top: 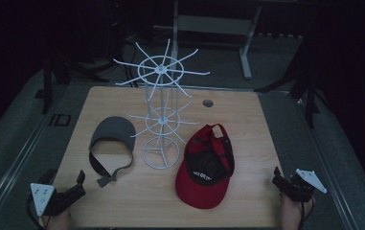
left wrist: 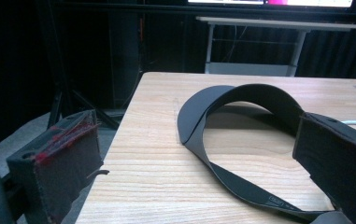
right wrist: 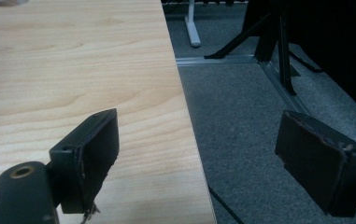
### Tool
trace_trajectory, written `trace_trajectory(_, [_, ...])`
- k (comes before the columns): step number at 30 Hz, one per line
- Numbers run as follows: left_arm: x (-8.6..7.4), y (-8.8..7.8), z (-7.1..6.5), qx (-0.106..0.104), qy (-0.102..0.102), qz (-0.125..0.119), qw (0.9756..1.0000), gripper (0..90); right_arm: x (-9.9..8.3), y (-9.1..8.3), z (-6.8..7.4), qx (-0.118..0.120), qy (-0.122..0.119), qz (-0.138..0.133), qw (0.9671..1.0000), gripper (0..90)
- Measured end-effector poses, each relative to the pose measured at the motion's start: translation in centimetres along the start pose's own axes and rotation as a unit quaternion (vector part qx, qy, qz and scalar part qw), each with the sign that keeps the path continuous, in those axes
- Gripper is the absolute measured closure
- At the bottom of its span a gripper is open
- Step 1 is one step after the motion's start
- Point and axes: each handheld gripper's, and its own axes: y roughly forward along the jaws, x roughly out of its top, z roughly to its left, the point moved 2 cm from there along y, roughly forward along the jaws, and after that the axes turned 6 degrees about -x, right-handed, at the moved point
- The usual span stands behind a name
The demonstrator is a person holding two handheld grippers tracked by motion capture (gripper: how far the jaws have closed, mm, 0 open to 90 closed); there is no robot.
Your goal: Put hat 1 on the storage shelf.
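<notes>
A white wire hat rack [top: 161, 112] stands at the middle of the wooden table [top: 247, 124]. Left of its base lies a grey visor [top: 111, 143] with its strap toward me; its band curves close ahead in the left gripper view, visor [left wrist: 241, 121]. A red cap [top: 205, 167] lies upside down right of the base. My left gripper [top: 79, 181] rests open at the table's near left corner, just short of the visor strap. My right gripper [top: 278, 178] hangs open at the table's near right edge, one jaw over the wood [right wrist: 73, 84] and one over the floor.
Grey carpet [right wrist: 250, 116] surrounds the table, with black tripod legs [right wrist: 278, 42] to the right and a white desk frame [top: 247, 43] behind. A round cable hole [top: 208, 102] sits at the table's far side.
</notes>
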Motion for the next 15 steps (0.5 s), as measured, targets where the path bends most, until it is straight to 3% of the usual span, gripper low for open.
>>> trace_trajectory(5, [0.0,0.2,-0.2,-0.009,-0.002,0.004,1.0000,1.5,0.1,-0.4,-0.1,0.015,0.011,0.007,0.9998,13.4])
trace_trajectory(8, [0.0,0.4,-0.4,-0.021,-0.011,0.011,0.9997,1.5,0.4,-0.6,0.1,0.054,0.017,0.008,0.9984,13.6])
trace_trajectory(10, [0.1,0.4,-0.5,-0.026,-0.012,0.009,0.9996,1.5,0.7,-0.8,0.4,0.066,0.003,0.013,0.9977,13.4])
trace_trajectory(11, [0.2,0.4,-0.6,-0.033,-0.014,0.005,0.9993,1.5,1.4,-1.1,0.7,0.085,-0.004,0.011,0.9963,12.8])
trace_trajectory(12, [0.3,0.4,-0.8,-0.036,-0.015,0.003,0.9992,1.5,1.4,-1.1,0.7,0.085,-0.004,0.011,0.9963,12.8])
trace_trajectory(14, [0.3,0.5,-1.0,-0.031,-0.010,0.018,0.9993,1.5,2.6,-1.7,1.4,0.117,-0.009,0.014,0.9929,11.1])
trace_trajectory(15, [0.3,0.5,-1.1,-0.033,-0.010,0.021,0.9992,1.5,2.6,-1.7,1.4,0.117,-0.009,0.014,0.9929,11.1])
